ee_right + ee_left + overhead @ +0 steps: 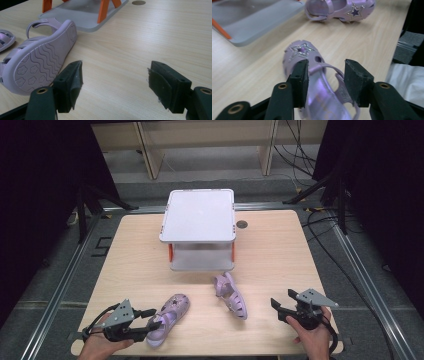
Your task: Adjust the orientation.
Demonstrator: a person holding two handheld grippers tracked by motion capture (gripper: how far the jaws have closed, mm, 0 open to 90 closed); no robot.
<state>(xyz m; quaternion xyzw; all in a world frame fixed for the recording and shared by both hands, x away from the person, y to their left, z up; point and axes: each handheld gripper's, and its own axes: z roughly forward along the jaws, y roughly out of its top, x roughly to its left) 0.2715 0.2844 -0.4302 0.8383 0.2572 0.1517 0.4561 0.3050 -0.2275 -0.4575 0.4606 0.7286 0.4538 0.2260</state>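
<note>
Sandals lie on the near half of the bench [280,245]: the left sandal [169,319] is upright, its long axis running from near-left to far-right, its heel end between the parted jaws of the left claw [150,319], which are not yet seen pressing on it. The right sandal [231,295] is tipped on its side, sole toward the right claw [281,306], which is held wide open and empty, well apart to the right, low over the bench.

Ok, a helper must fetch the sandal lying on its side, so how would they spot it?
Start at the white two-tier rack mid-table; just in front of it lies a lilac sandal. Unlike its upright twin between the left hand-held gripper's jaws, it's tipped over, wavy sole showing.
</note>
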